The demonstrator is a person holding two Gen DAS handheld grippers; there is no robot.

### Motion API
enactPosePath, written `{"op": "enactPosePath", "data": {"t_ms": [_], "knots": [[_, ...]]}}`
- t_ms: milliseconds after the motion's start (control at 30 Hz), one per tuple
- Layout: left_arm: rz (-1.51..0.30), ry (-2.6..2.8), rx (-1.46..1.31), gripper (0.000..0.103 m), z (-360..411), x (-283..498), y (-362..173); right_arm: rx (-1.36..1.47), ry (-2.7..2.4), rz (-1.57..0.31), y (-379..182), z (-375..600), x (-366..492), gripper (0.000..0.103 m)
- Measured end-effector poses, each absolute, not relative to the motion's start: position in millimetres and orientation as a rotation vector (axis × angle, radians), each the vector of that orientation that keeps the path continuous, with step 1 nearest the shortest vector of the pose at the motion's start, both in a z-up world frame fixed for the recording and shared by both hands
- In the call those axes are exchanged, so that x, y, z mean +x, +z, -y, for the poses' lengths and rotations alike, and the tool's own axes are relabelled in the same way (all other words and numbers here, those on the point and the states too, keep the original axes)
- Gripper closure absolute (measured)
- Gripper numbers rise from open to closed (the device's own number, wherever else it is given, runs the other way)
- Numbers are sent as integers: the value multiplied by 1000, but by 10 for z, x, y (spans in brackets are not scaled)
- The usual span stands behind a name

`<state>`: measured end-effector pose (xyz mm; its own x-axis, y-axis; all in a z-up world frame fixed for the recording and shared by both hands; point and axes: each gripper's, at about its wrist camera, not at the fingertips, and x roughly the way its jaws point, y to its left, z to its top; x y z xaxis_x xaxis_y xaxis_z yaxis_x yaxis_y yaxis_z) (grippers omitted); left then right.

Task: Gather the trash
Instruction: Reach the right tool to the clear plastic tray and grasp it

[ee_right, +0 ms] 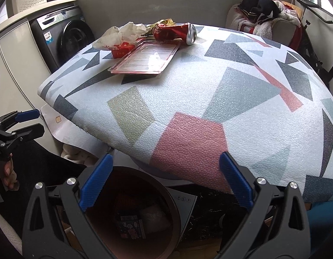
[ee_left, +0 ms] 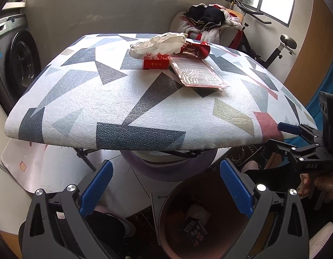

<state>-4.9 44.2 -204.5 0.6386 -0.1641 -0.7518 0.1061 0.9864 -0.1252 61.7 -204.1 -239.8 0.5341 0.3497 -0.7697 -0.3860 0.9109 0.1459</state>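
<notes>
Trash lies at the far side of the patterned table (ee_left: 127, 99) (ee_right: 231, 99): a crumpled white bag (ee_left: 158, 43) (ee_right: 121, 33), a small red box (ee_left: 155, 63) (ee_right: 121, 50), a flat clear-and-pink package (ee_left: 197, 72) (ee_right: 147, 58) and a crushed red can (ee_left: 197, 48) (ee_right: 175, 32). A brown bin (ee_left: 201, 215) (ee_right: 131, 211) stands on the floor below the near edge, with a dark packet and other trash inside. My left gripper (ee_left: 165, 188) (ee_right: 30, 122) hovers open over the bin, holding nothing. My right gripper (ee_right: 165, 185) (ee_left: 283, 135) is open too, near the table's front edge.
A washing machine (ee_left: 17, 64) (ee_right: 64, 36) stands to the left. A chair piled with clothes (ee_left: 209, 21) (ee_right: 265, 15) and an exercise bike (ee_left: 281, 45) are behind the table. A round lavender stool (ee_left: 170, 166) sits under the table. A person's hands hold the grippers.
</notes>
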Motion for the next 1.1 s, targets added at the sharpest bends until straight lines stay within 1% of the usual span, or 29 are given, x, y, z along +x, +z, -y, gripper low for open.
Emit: {"op": "enactPosePath", "data": {"t_ms": [167, 300, 400, 567, 733, 767, 800, 833, 867, 900, 933, 967, 1000, 1033, 1067, 1100], "knots": [[-823, -140, -141, 6, -590, 6, -1945, -22, 449, -923, -2334, 1956, 896, 6], [-802, -122, -151, 6, -687, 77, -1881, 50, 440, -923, -2233, 1844, 1269, 6], [-782, -99, -165, 6, -769, 124, -1852, 78, 440, -958, -2194, 1641, 1582, 6], [-778, -82, -207, 6, -864, 165, -1896, 101, 459, -977, -2160, 1291, 2037, 6], [-786, -77, -226, 6, -915, 180, -1961, 198, 407, -992, -2218, 1233, 2443, 7], [-790, -78, -228, 6, -921, 184, -1973, 203, 390, -996, -2240, 1243, 2495, 10], [-792, -78, -230, 6, -931, 190, -1983, 213, 386, -1008, -2272, 1256, 2544, 18], [-793, -77, -234, 6, -939, 193, -1989, 230, 386, -1022, -2307, 1273, 2582, 23], [-795, -77, -238, 6, -951, 197, -1997, 250, 389, -1025, -2337, 1314, 2595, 25], [-797, -77, -242, 6, -960, 204, -2012, 263, 392, -1010, -2335, 1353, 2590, 31], [-800, -76, -244, 6, -964, 210, -2022, 271, 399, -1016, -2348, 1374, 2601, 47], [-804, -75, -245, 6, -967, 216, -2035, 274, 394, -1025, -2362, 1405, 2609, 58], [-808, -76, -246, 6, -962, 222, -2047, 283, 391, -1028, -2371, 1441, 2610, 79], [-811, -77, -245, 6, -954, 226, -2054, 310, 410, -1031, -2378, 1488, 2602, 83], [-812, -78, -242, 6, -946, 230, -2059, 326, 428, -1038, -2390, 1514, 2585, 84], [-811, -80, -240, 6, -936, 229, -2059, 324, 441, -1037, -2383, 1532, 2547, 88]]}}
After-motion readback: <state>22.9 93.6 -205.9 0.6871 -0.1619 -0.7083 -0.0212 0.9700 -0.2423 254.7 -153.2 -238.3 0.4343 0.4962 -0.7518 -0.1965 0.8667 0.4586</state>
